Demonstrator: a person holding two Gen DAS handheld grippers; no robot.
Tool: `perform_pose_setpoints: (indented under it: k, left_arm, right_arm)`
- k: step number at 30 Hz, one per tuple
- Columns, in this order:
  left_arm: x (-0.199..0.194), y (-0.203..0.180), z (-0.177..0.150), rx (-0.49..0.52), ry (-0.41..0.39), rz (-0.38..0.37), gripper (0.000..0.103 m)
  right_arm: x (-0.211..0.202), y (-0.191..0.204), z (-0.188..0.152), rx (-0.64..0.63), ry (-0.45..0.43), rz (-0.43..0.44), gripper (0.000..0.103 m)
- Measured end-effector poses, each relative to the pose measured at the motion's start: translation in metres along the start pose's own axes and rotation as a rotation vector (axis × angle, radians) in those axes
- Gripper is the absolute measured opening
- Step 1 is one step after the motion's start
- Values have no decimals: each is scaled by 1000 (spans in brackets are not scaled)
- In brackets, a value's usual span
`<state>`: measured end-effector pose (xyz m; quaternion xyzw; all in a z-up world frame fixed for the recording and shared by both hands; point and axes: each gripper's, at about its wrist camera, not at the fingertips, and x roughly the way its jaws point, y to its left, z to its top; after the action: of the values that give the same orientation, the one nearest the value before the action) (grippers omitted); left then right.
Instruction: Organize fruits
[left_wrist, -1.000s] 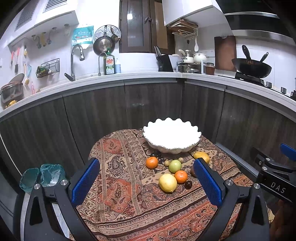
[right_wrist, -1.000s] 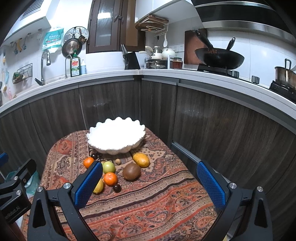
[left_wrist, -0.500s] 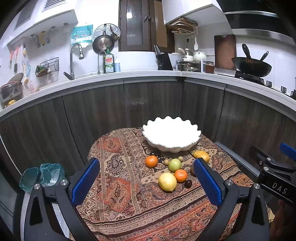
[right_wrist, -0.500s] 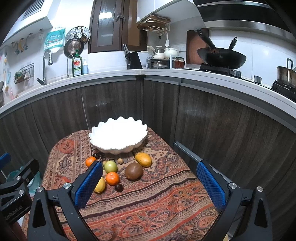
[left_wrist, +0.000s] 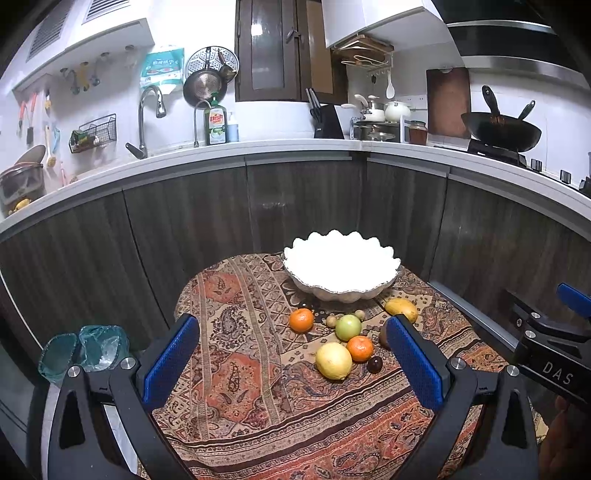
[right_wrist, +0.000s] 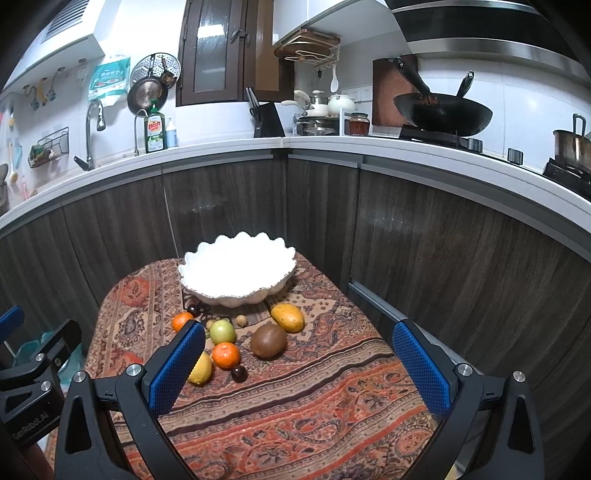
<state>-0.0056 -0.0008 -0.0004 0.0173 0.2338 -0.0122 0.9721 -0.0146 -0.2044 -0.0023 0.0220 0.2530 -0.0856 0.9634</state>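
Currently, in the left wrist view, the left gripper (left_wrist: 291, 363) hangs above the patterned tablecloth (left_wrist: 236, 373), fingers spread wide and empty. A white scalloped bowl (left_wrist: 341, 271) stands at the table's far end. Before it lie a tangerine (left_wrist: 301, 320), green apple (left_wrist: 348, 327), lemon (left_wrist: 333, 360), second tangerine (left_wrist: 359, 348) and dark plum (left_wrist: 374, 364).

In the right wrist view, the right gripper (right_wrist: 298, 365) is likewise wide and empty. A kiwi (right_wrist: 268, 345) and mango (right_wrist: 287, 317) lie near the bowl (right_wrist: 236, 271).
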Motion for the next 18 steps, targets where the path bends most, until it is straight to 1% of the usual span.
perform_pose_setpoints:
  k: [18]
  left_arm:
    - [2, -1, -1, 0, 7, 0, 103]
  right_arm:
    - [2, 1, 0, -3, 4, 1, 103]
